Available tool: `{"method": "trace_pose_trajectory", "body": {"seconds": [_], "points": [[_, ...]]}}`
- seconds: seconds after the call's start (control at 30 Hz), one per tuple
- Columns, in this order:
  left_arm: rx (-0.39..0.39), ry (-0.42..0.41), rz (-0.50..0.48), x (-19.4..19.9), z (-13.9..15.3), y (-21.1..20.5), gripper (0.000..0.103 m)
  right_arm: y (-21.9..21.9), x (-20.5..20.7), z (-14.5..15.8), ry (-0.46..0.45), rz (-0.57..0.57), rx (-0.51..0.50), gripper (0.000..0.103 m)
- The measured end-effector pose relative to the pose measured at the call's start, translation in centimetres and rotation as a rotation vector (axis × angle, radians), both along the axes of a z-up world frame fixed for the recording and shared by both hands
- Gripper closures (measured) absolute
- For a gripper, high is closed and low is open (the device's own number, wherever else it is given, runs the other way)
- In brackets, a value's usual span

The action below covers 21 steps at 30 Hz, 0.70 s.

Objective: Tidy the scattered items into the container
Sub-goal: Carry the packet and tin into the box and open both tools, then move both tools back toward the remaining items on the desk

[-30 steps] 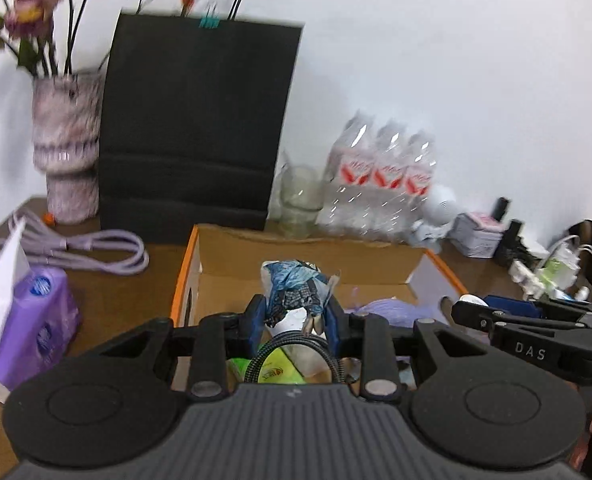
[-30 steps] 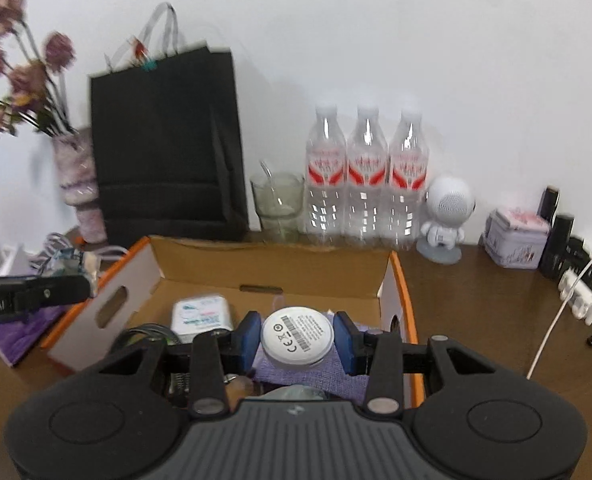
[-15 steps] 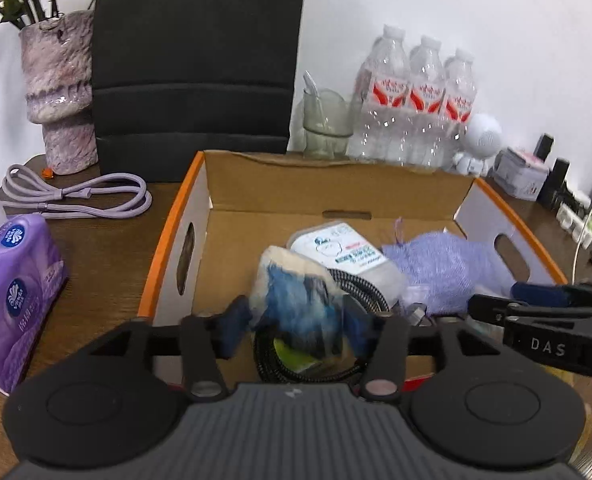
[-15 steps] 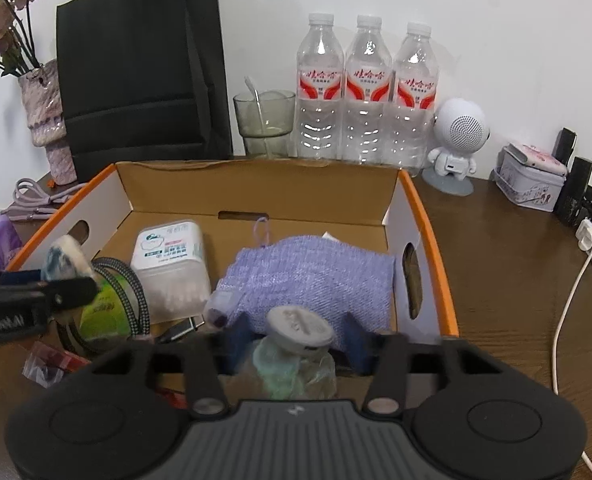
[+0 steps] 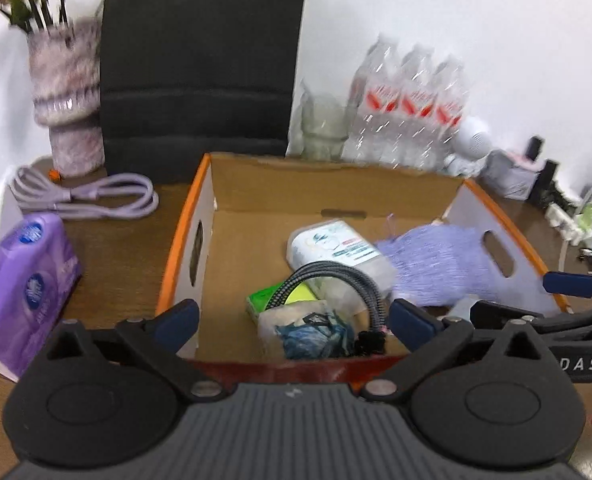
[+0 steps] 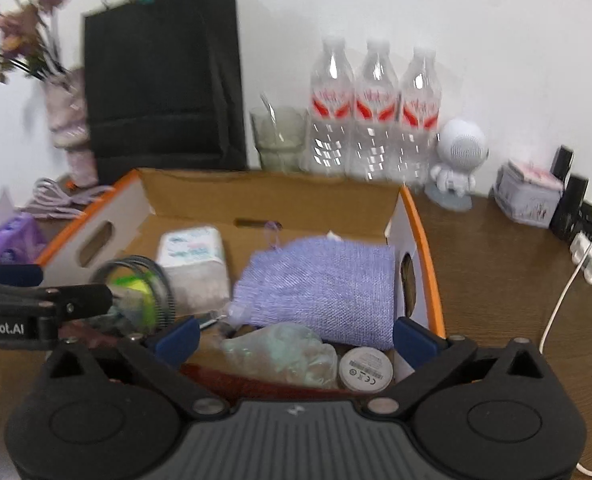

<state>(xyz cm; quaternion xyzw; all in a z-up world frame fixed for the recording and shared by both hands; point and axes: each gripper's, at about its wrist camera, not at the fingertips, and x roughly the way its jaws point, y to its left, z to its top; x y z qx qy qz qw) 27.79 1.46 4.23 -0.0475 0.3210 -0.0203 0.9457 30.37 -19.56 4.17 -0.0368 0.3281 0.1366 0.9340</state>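
Left gripper (image 5: pixel 292 322): jaws opening, spread wide over the near edge of the box, nothing pressed between the pads
Blue-patterned bundle (image 5: pixel 314 334): lies loose in the box by the near wall, between the left gripper's blue pads (image 5: pixel 176 320) but touching neither
Right gripper (image 6: pixel 294 334): jaws opening, also wide over the near edge, pads clear of everything
White round disc (image 6: pixel 366 369): lies label-up in the near right corner of the box, just beside a clear crumpled bag (image 6: pixel 280 356)
Cardboard box (image 5: pixel 184 248): orange-rimmed, stands on the brown table (image 6: pixel 496 264)
Box contents: braided cable (image 5: pixel 336 276) coiled over a green packet (image 5: pixel 264 300), white wipes pack (image 5: pixel 332 246) toward the far wall, purple knit cloth (image 6: pixel 316 284) along the right wall
Left of the box: purple tissue pack (image 5: pixel 24 288), lilac cord (image 5: pixel 84 200)
Behind the box: black paper bag (image 6: pixel 160 80), water bottles (image 6: pixel 376 112)
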Motion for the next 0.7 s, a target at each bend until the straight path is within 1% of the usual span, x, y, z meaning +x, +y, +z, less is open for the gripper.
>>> {"method": "trace_pose_trajectory", "body": {"seconds": [0.1, 0.2, 0.33, 0.5, 0.6, 0.7], "points": [[0.006, -0.088, -0.038, -4.0, 0.6, 0.2, 0.0, -0.9, -3.6, 0.8, -0.071, 0.043, 0.009, 0.0], [-0.002, -0.127, -0.056, -8.2, -0.1, 0.7, 0.0, -2.0, -7.3, 0.7, -0.096, 0.092, 0.033, 0.0], [0.035, -0.116, -0.069, -12.6, -2.5, 0.8, 0.0, -2.9, -11.4, -0.7, -0.102, 0.119, 0.054, 0.0], [-0.007, -0.088, -0.043, -16.5, -5.1, 0.9, 0.0, -3.1, -15.4, -3.6, -0.095, 0.082, 0.01, 0.0], [0.0, -0.085, -0.045, -17.9, -5.9, 0.5, 0.0, -3.0, -16.8, -5.3, -0.056, 0.068, 0.003, 0.0], [0.005, -0.064, -0.047, -18.5, -6.7, 0.1, 0.0, -2.9, -17.5, -6.6, -0.004, 0.073, 0.012, 0.0]]}}
